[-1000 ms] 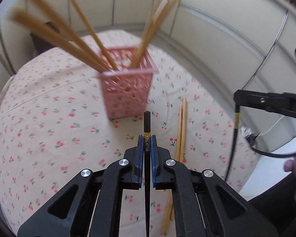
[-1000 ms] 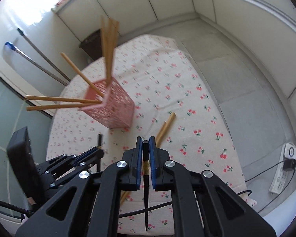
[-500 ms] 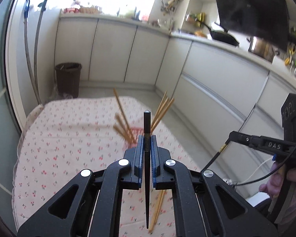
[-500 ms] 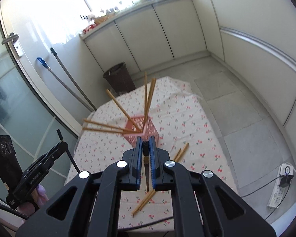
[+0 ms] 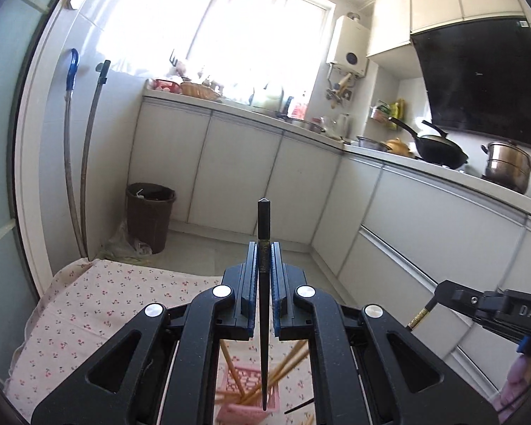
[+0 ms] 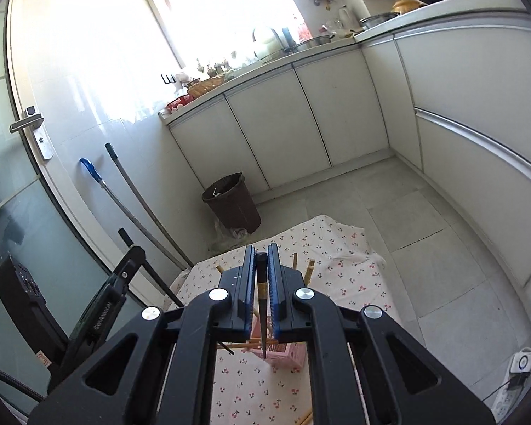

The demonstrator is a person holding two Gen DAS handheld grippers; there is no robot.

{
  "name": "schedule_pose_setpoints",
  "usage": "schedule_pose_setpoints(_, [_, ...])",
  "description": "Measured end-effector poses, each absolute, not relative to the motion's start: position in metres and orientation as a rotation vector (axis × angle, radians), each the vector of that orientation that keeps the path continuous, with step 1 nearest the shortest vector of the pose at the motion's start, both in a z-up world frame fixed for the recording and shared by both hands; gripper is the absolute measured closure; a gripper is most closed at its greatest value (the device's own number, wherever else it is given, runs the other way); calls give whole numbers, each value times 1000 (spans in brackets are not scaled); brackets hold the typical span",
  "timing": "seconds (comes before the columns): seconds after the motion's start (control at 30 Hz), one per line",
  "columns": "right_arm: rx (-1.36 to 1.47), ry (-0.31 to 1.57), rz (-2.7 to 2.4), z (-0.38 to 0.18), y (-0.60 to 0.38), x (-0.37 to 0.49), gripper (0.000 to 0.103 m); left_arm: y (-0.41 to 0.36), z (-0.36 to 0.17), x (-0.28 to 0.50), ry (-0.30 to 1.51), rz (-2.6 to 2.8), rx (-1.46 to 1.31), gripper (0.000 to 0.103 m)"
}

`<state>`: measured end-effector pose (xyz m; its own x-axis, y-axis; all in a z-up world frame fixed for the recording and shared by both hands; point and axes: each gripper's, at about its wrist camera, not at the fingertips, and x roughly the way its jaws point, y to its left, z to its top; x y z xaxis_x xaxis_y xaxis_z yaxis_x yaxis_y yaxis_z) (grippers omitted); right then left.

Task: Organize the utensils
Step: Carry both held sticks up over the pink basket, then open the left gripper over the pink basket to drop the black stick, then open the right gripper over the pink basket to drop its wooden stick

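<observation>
Pinching a black chopstick (image 5: 264,318) between closed blue pads, the left gripper (image 5: 264,265) holds it upright, thin tip down over the pink basket (image 5: 246,395); the right gripper (image 6: 261,269) clamps a second black chopstick (image 6: 262,304) likewise, its tip above the same basket's rim; wooden chopsticks (image 5: 283,364) lean inside the basket, which stands on the cherry-print tablecloth (image 6: 340,272); farther off, a brown bin (image 6: 232,203) stands on the floor before white cabinets (image 5: 237,170).
</observation>
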<state>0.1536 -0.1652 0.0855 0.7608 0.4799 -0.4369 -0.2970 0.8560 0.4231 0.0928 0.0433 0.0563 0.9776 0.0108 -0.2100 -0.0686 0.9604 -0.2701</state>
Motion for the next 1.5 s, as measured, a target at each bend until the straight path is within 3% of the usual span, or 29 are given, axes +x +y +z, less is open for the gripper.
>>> schedule_pose_setpoints(0.17, [303,563,450,77,-150,180,96,41,26,122,221,90,-267,96])
schedule_pose_setpoints(0.3, [301,597,452,63,-142,197,96,57,3,121,270,136,-328,82])
schedule_pose_setpoints(0.57, [302,625,438,49,-134,209,96,84,46,84,167,157,-390,70])
schedule_pose_setpoints(0.7, [294,644,450,41,-122,212,94,80,50,84,182,151,-364,65])
schedule_pose_setpoints(0.77, [295,665,462,34,-116,214,85,76,47,86,207,146,-344,65])
schedule_pose_setpoints(1.03, [209,632,437,35,-119,188,85,55,45,78,258,80,-275,61])
schedule_pose_setpoints(1.2, [166,679,382,20,-134,167,62,41,36,68,319,51,-228,49])
schedule_pose_setpoints(1.23, [161,689,369,15,-139,163,52,36,32,65,335,46,-210,47])
schedule_pose_setpoints(1.27, [167,702,345,8,-147,157,36,34,29,63,347,46,-199,42])
schedule_pose_setpoints(1.33, [201,730,285,-8,-166,147,18,28,17,57,383,40,-191,31])
schedule_pose_setpoints(1.4, [254,773,207,-26,-193,139,14,25,5,54,433,34,-193,17])
schedule_pose_setpoints(1.5, [348,854,98,-50,-234,132,12,12,-23,56,559,26,-158,11])
